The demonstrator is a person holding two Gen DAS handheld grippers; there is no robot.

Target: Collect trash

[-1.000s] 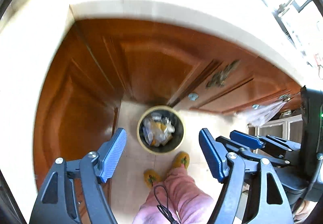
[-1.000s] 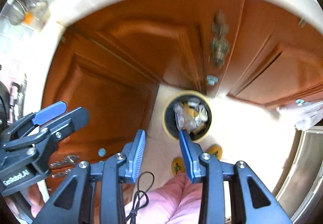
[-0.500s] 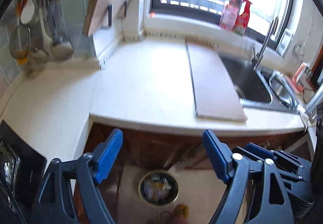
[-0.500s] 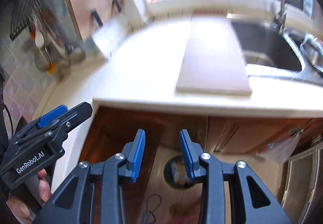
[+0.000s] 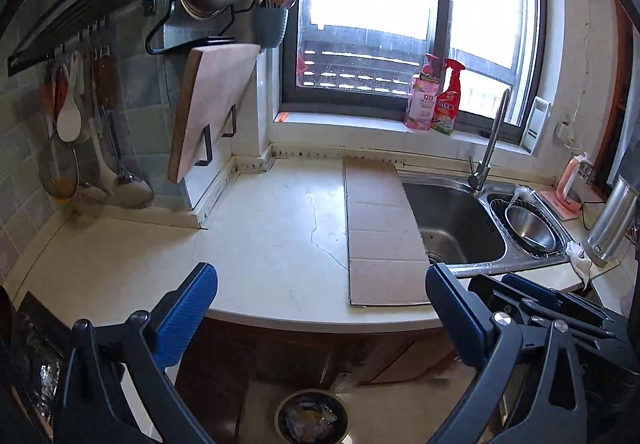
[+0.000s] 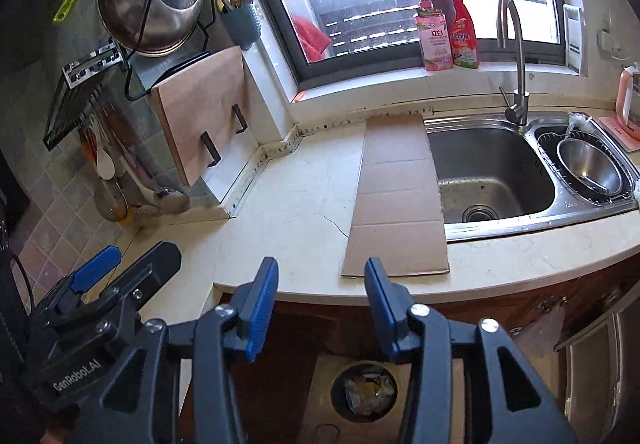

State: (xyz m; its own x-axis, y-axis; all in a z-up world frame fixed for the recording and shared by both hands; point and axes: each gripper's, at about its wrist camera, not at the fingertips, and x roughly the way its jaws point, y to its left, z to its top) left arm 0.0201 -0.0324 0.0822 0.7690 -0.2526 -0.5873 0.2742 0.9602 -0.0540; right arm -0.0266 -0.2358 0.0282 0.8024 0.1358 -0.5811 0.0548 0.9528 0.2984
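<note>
we look across the pale surface (image 5: 280, 244), where a flat strip of cardboard (image 5: 380, 228) lies beside the sink (image 6: 492, 168) and part of it seems to overhang the basin; nudged sideways, it could tip in. the trash bin (image 6: 364, 392) stands on the floor below the surface's edge, already holding wrappers. our left claw (image 5: 320, 316) is spread wide and still opening, with nothing between its fingers. our right claw (image 6: 320, 308) is opening too, narrower and also empty. a thin, flat sheet gives fingers little edge, so we may only slide it.
</note>
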